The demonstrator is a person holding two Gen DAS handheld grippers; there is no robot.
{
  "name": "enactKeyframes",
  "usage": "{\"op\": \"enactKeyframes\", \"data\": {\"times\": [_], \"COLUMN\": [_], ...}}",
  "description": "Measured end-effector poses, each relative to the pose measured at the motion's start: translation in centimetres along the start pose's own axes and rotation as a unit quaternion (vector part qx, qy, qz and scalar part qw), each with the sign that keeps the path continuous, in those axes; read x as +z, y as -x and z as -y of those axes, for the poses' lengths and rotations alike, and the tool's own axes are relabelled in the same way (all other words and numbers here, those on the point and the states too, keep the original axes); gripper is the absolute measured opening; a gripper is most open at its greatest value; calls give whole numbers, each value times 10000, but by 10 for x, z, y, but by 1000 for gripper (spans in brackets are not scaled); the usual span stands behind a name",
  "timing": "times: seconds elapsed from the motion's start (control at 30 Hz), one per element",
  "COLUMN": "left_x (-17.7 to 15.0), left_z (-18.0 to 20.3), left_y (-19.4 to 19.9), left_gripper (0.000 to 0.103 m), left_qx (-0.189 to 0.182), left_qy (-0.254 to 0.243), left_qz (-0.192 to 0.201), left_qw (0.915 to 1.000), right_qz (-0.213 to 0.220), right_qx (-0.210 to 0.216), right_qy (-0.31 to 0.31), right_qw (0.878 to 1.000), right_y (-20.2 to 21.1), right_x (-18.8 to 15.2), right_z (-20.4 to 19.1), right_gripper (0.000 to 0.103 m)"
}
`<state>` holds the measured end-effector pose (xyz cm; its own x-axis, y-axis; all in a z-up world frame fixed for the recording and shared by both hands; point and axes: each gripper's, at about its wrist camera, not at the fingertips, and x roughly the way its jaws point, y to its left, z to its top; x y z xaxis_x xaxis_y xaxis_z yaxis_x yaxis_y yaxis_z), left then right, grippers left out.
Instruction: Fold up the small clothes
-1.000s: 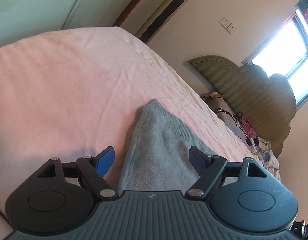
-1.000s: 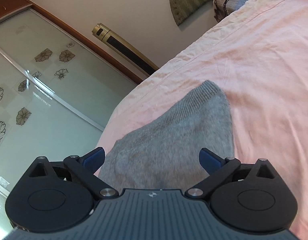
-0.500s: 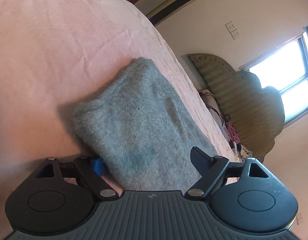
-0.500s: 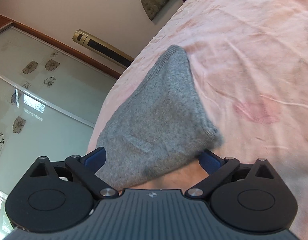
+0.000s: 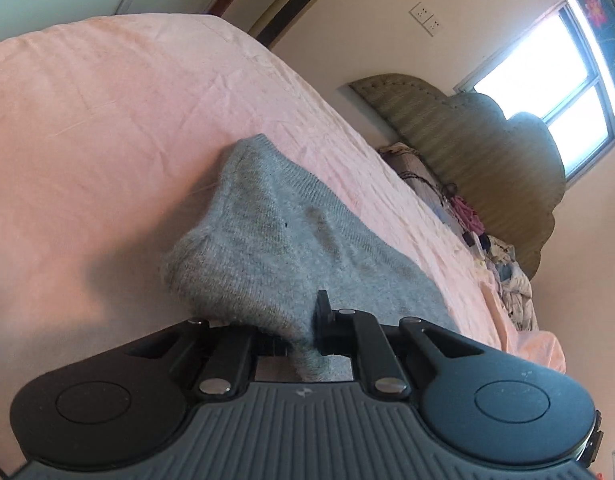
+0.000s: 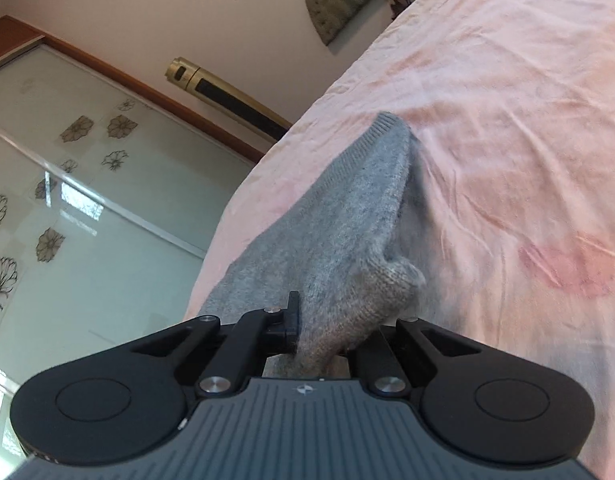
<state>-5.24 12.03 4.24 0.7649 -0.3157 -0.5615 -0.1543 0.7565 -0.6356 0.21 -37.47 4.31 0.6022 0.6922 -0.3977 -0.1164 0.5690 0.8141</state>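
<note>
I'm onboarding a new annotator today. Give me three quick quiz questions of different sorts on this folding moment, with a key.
1. True or false: both grippers have their jaws closed on the grey knit garment.
2. Multiple choice: the garment's far ribbed edge lies on A) a wooden floor, B) the pink bedsheet, C) a chair.
3. Fill in: in the left wrist view, the bed's headboard stands just below the bright ____.

Key: 1 true: left gripper and right gripper each pinch the knit. 2 B. 3 window.
</note>
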Motion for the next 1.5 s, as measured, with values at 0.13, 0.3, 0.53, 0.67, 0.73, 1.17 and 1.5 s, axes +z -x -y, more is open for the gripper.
{"op": "enactKeyframes", "data": {"times": [0.13, 0.3, 0.53, 0.67, 0.73, 1.17, 1.5], "left_x": [-22, 5, 70, 76, 70, 52, 17], "left_z": [-28, -11, 51, 78, 77, 81, 93], "left_y": [9, 53, -30, -122, -157, -130, -152], "left_gripper": [13, 30, 80, 78, 60, 11, 23], "left_qx": [254, 762, 1153, 1685, 2124, 2488, 1981], "left_qy": [-269, -1250, -2269, -2869, -3192, -3372, -3830], "left_qz": [-321, 636, 1198, 531, 190, 783, 320], "left_qw": [9988, 9872, 9596, 9415, 9234, 9046, 9017], "right_qz": [-552, -33, 154, -152, -456, -151, -221], "right_qx": [-94, -347, -907, -1622, -1805, -1550, -1732], "right_qy": [-512, -237, 1051, 1426, 1462, 1388, 2344], "right_qw": [9971, 9991, 9902, 9763, 9716, 9780, 9563], "right_y": [13, 58, -3, -85, -120, -121, -135], "right_x": [-31, -24, 88, 128, 134, 123, 62], "right_z": [32, 32, -1, 1, 4, 11, -41], "right_gripper": [19, 47, 56, 56, 56, 30, 67]}}
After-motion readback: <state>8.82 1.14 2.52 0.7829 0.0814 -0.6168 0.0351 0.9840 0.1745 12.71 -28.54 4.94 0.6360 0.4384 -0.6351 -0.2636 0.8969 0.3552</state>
